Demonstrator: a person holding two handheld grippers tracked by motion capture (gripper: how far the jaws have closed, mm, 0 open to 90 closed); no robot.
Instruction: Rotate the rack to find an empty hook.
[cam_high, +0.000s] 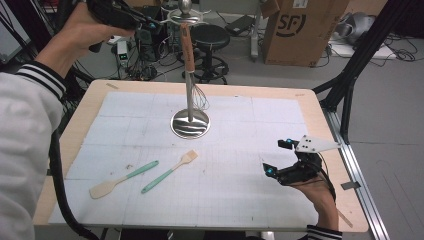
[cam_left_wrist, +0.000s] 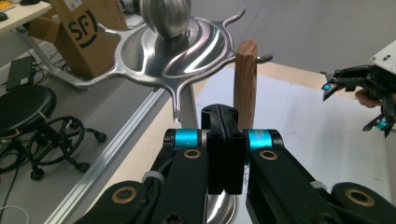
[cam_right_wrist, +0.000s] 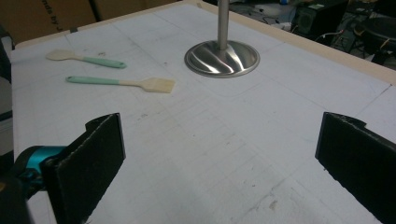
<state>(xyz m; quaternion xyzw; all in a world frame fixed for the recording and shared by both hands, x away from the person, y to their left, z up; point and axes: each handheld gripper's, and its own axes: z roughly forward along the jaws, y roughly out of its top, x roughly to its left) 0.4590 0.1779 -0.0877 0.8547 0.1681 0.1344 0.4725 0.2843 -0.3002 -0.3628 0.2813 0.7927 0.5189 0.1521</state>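
A steel utensil stand (cam_high: 190, 123) rises from the middle of the table, and its hook crown (cam_left_wrist: 182, 51) is close in front of my left gripper. A whisk with a wooden handle (cam_high: 187, 49) hangs from one hook; that handle (cam_left_wrist: 246, 84) is just behind my left gripper (cam_left_wrist: 224, 135), whose jaws are pressed together with nothing between them. In the high view the left gripper (cam_high: 152, 24) is held high beside the stand's top. My right gripper (cam_high: 276, 157) rests low at the table's right, open and empty (cam_right_wrist: 219, 140).
A mint-handled spatula (cam_high: 122, 179) and a mint-handled brush (cam_high: 170, 171) lie at the front left of the white mat (cam_high: 240, 130); the spatula (cam_right_wrist: 86, 59) and brush (cam_right_wrist: 121, 83) are far from the right jaws. A stool (cam_high: 210, 37) and a cardboard box (cam_high: 300, 30) stand behind the table.
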